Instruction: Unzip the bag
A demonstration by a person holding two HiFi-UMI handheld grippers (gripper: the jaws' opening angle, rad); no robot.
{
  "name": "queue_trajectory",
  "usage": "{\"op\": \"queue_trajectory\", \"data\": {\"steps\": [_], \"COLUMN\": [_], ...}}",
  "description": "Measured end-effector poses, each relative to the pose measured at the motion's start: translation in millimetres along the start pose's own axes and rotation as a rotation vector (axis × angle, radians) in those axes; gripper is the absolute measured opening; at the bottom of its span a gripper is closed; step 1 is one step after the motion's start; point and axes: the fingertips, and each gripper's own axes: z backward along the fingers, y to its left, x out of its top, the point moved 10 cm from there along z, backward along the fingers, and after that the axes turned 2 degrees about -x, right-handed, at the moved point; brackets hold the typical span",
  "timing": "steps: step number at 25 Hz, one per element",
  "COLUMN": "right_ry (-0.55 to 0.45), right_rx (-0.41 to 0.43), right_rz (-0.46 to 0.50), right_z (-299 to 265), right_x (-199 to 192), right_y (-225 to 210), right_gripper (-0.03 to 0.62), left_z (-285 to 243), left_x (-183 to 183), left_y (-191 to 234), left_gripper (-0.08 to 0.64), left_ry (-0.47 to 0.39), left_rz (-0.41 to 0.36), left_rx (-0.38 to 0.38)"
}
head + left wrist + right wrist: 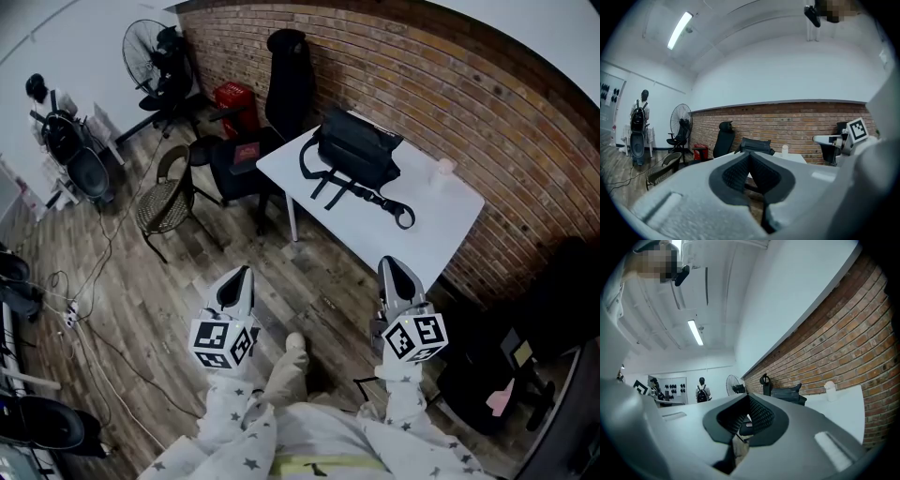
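While the bag lies on the table, chairs stand beside.

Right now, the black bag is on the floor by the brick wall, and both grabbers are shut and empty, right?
Not quite. The black bag lies on the white table, not the floor, as the head view shows. It is by the brick wall, and the left gripper and right gripper are both shut and empty.

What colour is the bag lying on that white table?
Black. The bag shows best in the head view.
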Motion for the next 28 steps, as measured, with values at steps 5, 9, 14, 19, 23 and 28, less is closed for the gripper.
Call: {"op": "queue_trajectory", "data": {"steps": [5,9,14,19,23,28], "right_ry": [0.003,0.006,0.022,0.026,0.018,0.018], "right_rx": [-0.025,-0.044,-0.073,-0.100,-0.119,-0.135], "right_rz": [-0.014,-0.025,-0.038,-0.042,-0.038,-0.038], "right_z": [-38,-78,-123,-161,-184,-201], "right_x": [-7,-7,-15,-22,-26,-30], "right_y": [-14,-22,-31,-36,-39,-39], "right_gripper": [0.006,0.006,0.006,0.006,0.006,0.006], "left_z": [-44,-87,-137,-175,-201,-222], "left_x": [4,10,14,16,17,17], "left_y": [23,45,71,98,116,128], "left_gripper": [-0.002,-0.002,-0.002,-0.002,-0.002,-0.002], "left_ry": [0.008,0.022,0.048,0.052,0.045,0.049], "left_rz": [-0.005,0.002,0.006,0.015,0.019,0.021], "left_rx": [-0.027,-0.057,-0.102,-0.134,-0.161,-0.193]}}
